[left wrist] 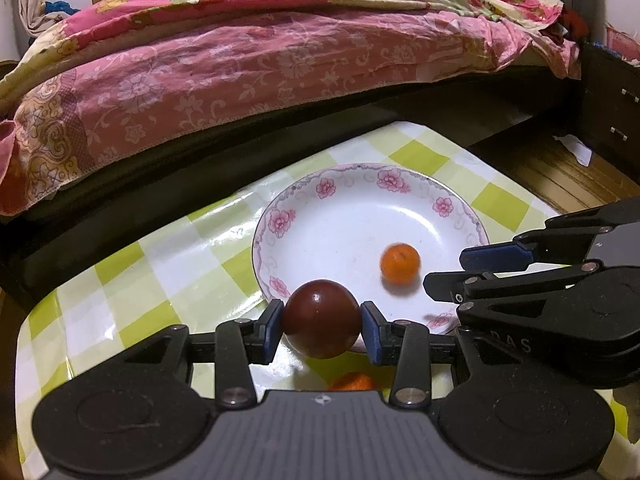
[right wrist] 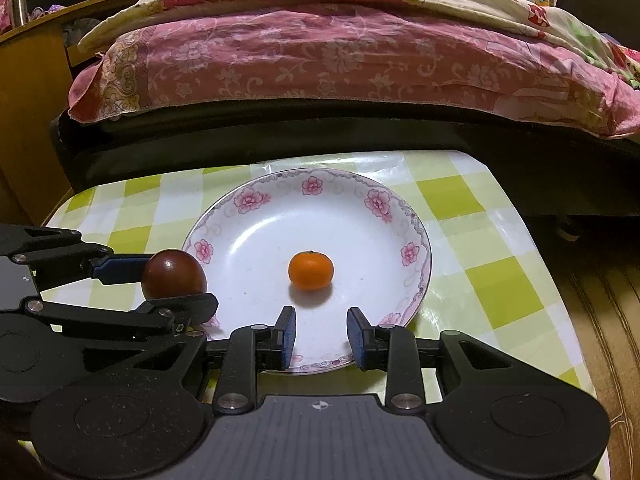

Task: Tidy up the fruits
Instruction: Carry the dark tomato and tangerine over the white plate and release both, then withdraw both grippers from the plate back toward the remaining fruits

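Observation:
My left gripper (left wrist: 322,322) is shut on a dark red round fruit (left wrist: 322,318) and holds it at the near left rim of a white plate with pink flowers (left wrist: 360,184). A small orange mandarin (left wrist: 400,263) lies on the plate. A second mandarin (left wrist: 352,382) lies on the cloth under the left gripper, partly hidden. In the right wrist view, my right gripper (right wrist: 322,334) is open and empty over the near rim of the plate (right wrist: 256,200), just short of the mandarin (right wrist: 311,270). The dark red fruit (right wrist: 174,274) and left gripper (right wrist: 160,284) show at left.
The plate sits on a small table with a green and white checked cloth (right wrist: 460,200). A bed with a pink flowered cover (right wrist: 320,52) runs close along the table's far edge. A wooden floor (left wrist: 552,176) lies to the right.

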